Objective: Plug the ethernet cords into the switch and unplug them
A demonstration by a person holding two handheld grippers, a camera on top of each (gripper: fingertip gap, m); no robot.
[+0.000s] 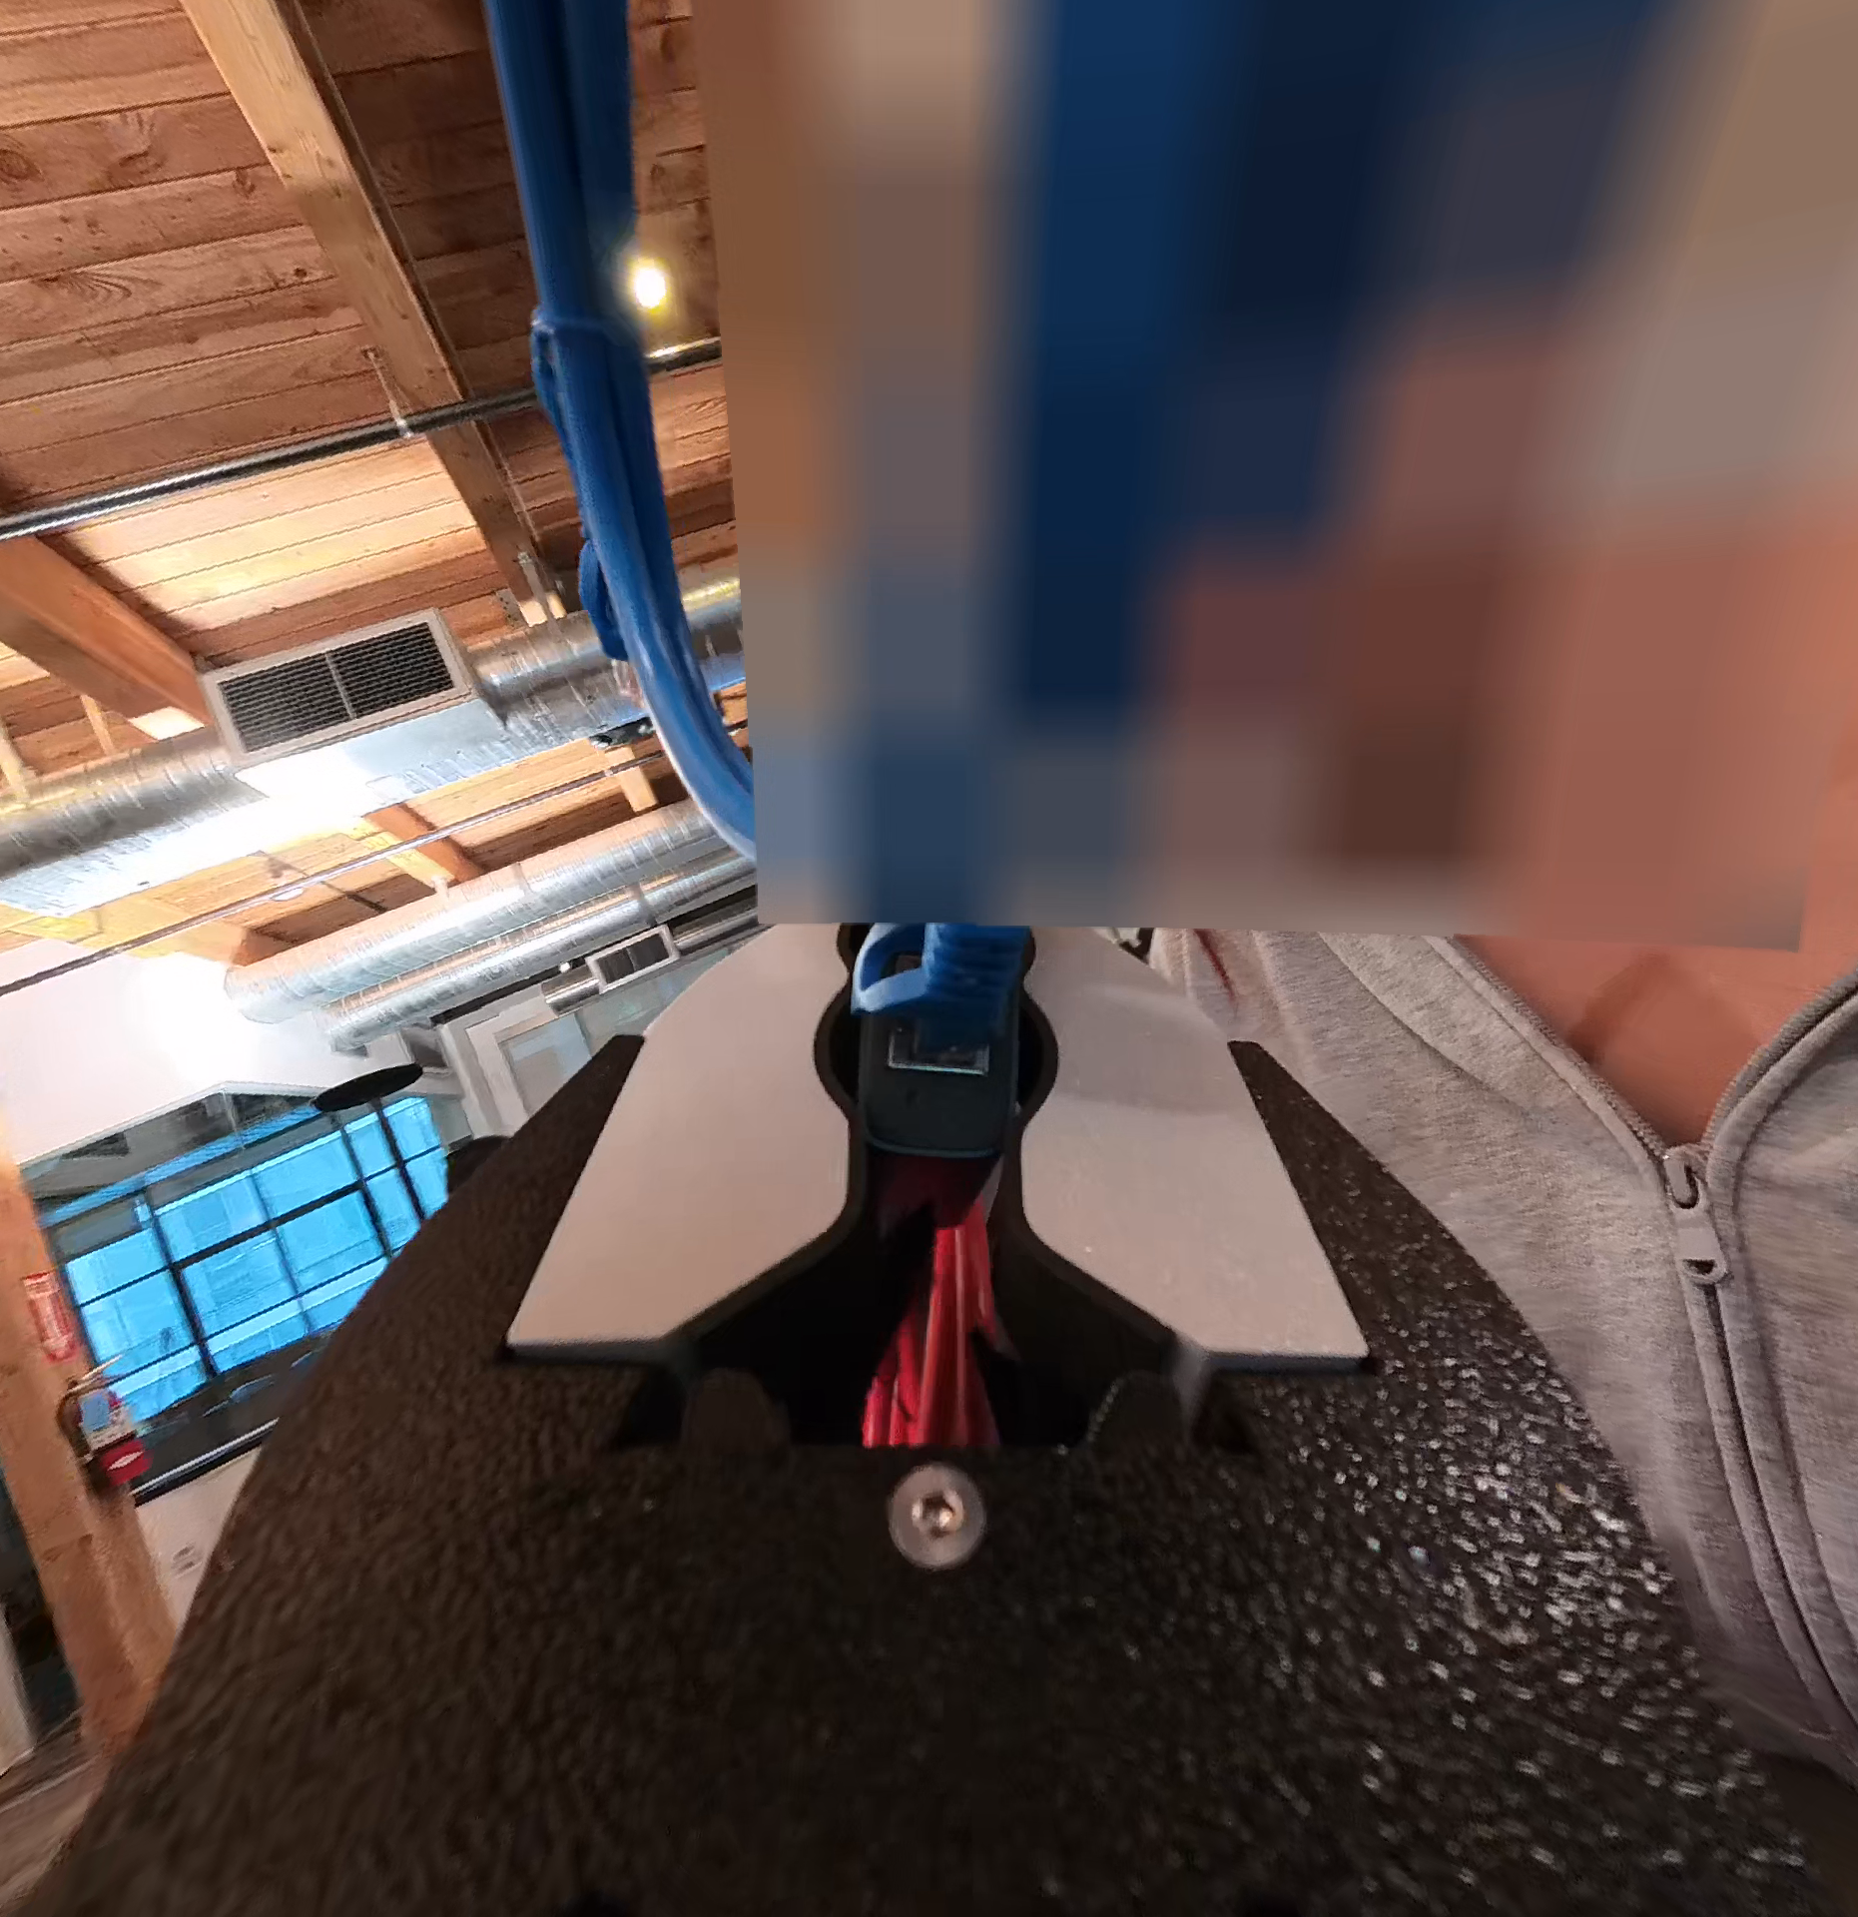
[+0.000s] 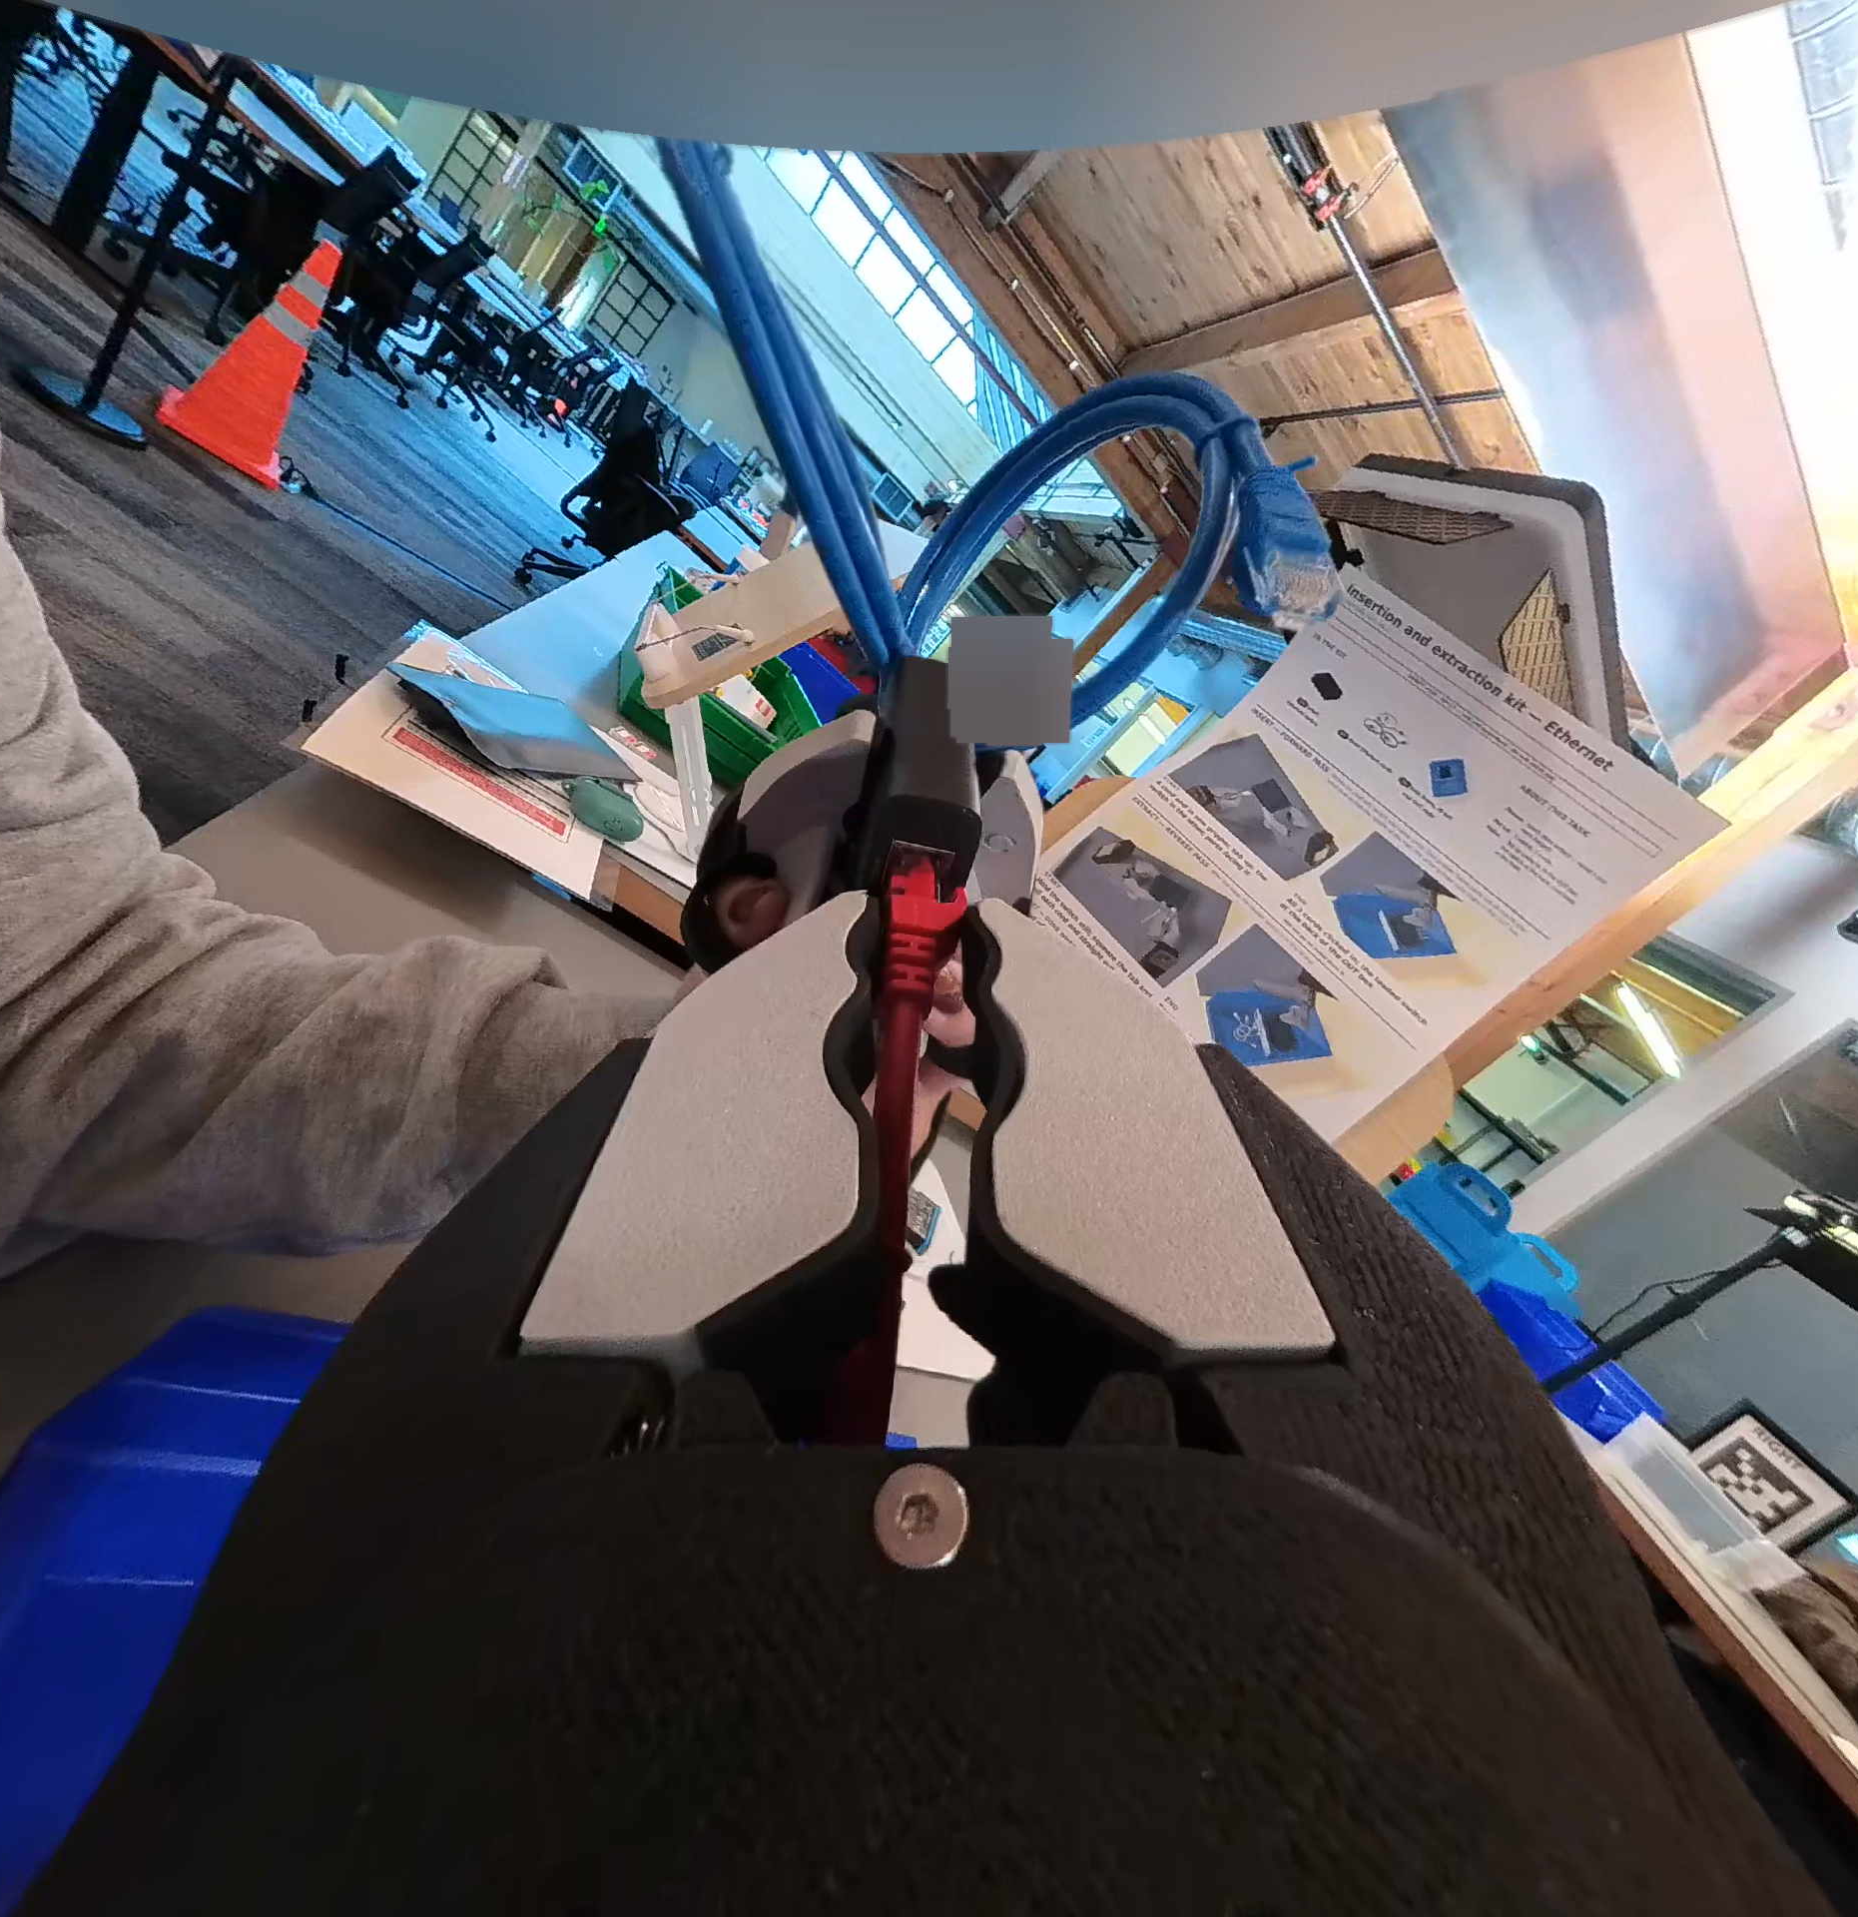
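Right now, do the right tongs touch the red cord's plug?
Touching. The right wrist view shows the right tongs closed on the red plug, both fingertips against its sides, its tip seated in the black switch.

instruction sheet [image 2: 1422,830]: printed text | framed marker card [image 2: 1770,1478]: printed word

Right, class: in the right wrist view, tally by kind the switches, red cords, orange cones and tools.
switch: 1
red cord: 1
orange cone: 1
tool: 2 (left tool, right tool)
Total: 5
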